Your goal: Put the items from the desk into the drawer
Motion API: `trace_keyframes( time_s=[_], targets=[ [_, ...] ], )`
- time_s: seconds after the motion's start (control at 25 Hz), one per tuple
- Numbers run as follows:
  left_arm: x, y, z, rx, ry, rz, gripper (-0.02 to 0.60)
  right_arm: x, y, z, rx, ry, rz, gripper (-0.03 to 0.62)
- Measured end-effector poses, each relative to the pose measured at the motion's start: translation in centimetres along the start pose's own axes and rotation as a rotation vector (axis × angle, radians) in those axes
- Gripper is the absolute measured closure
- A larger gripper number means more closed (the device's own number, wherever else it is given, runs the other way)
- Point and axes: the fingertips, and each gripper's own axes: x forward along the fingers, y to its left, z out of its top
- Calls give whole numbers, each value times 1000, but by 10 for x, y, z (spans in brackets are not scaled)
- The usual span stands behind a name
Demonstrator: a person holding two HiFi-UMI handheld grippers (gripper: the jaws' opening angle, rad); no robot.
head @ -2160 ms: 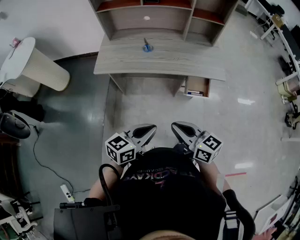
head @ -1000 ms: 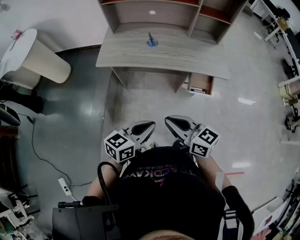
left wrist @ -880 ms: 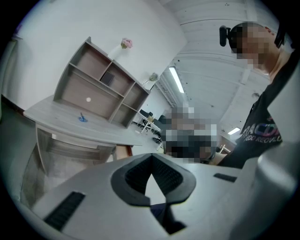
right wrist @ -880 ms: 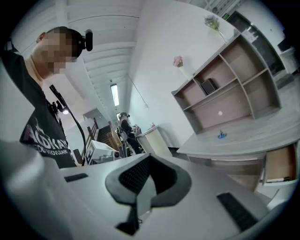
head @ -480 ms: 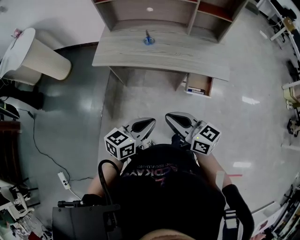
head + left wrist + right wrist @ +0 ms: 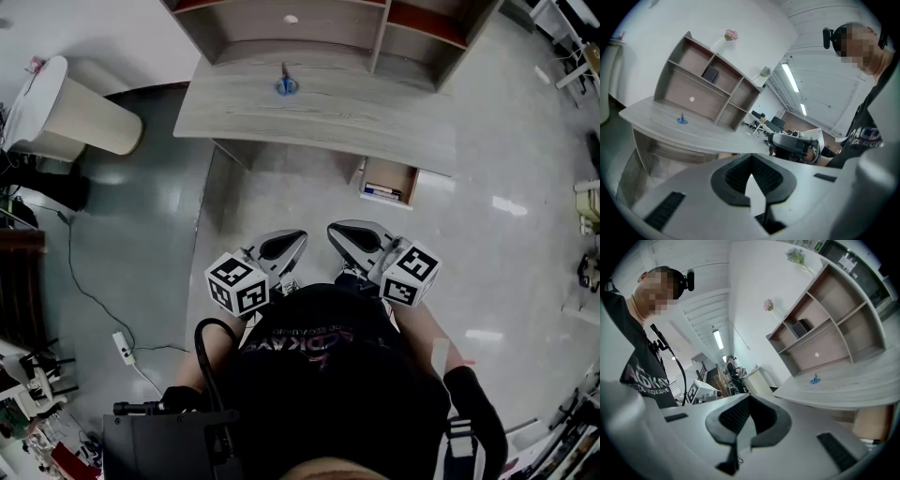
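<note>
1. Head view: the person stands well back from the bench (image 6: 319,117), with both tools tucked close to the chest. The left tool (image 6: 284,246) and right tool (image 6: 354,236) point forward side by side. That looks like a carry posture for walking up, not a reach.
2. Same view: one small blue item (image 6: 284,86) sits alone on the bench top, just in front of the shelf unit (image 6: 281,33). The drawer (image 6: 389,178) hangs open under the bench's right end, with something flat already lying in it. My read is that it's open to take the next item.
3. Left gripper view: the left tool's jaws are pressed together with nothing between them. The blue item shows small and far off on the bench, left of the tips. The other tool sits just to the right.
4. Right gripper view: the right tool's jaws also meet at the tips, empty. The blue item sits off to the right, well apart from the tips.
5. Judgement: either tool will have to spread its jaws before it can pinch that blue piece, and both have a lot of floor to cover first.
</note>
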Motion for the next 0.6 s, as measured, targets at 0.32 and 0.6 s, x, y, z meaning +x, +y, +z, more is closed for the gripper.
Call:
trace_keyframes(
  time_s=[0.32, 0.6],
  targets=[
    [53, -5, 12, -22, 9, 49, 571, -27, -38, 20, 9, 6, 53, 583],
    [91, -7, 28, 0, -7, 84, 571, -52, -67, 36, -5, 5, 62, 583]
  ],
)
